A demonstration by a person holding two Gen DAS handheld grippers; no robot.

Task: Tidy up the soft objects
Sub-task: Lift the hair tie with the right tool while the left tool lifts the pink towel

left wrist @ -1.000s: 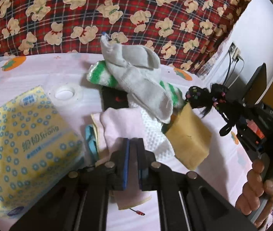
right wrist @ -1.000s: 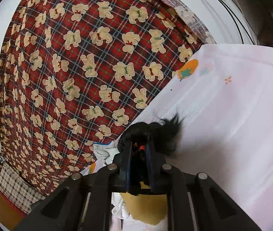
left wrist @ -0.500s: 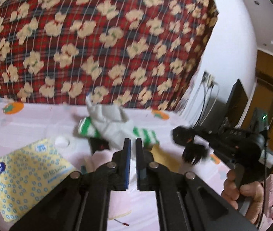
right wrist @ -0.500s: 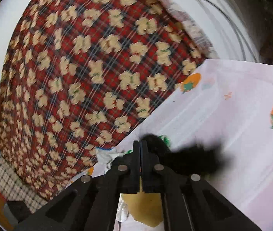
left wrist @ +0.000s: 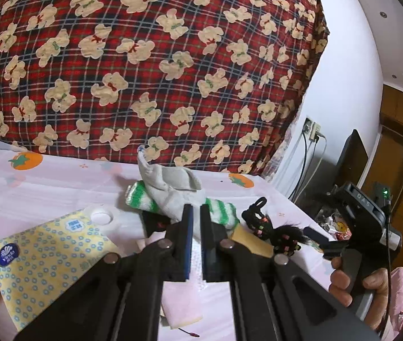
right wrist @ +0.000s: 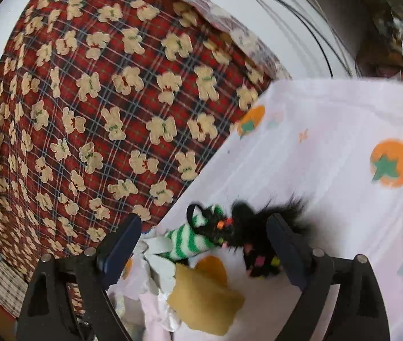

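The right gripper (right wrist: 201, 244) stood with its jaws wide apart, holding nothing, and the black fuzzy hair tie (right wrist: 254, 237) with its bright beads lay between them on the pink sheet (right wrist: 329, 147), close against the right-hand finger and just beside the green-striped sock (right wrist: 185, 240). The left gripper (left wrist: 196, 240) had its jaws drawn narrow with only a slim gap and nothing gripped, poised above the pile. I judged the step in hand to be the release of the hair tie at the edge of the heap; the next move probably called for backing the right gripper clear without snagging the fuzz, then choosing another item from the pile. Counted outward: 1 hair tie, 1 green-striped sock, 1 grey sock (left wrist: 170, 190) draped over it, 1 yellow sponge (right wrist: 204, 298), 1 pink cloth (left wrist: 183, 301) under the left gripper, 1 yellow tissue pack (left wrist: 48, 258), 1 white tape roll (left wrist: 100, 217), all before 1 red plaid blanket (left wrist: 144, 56) printed with bears.
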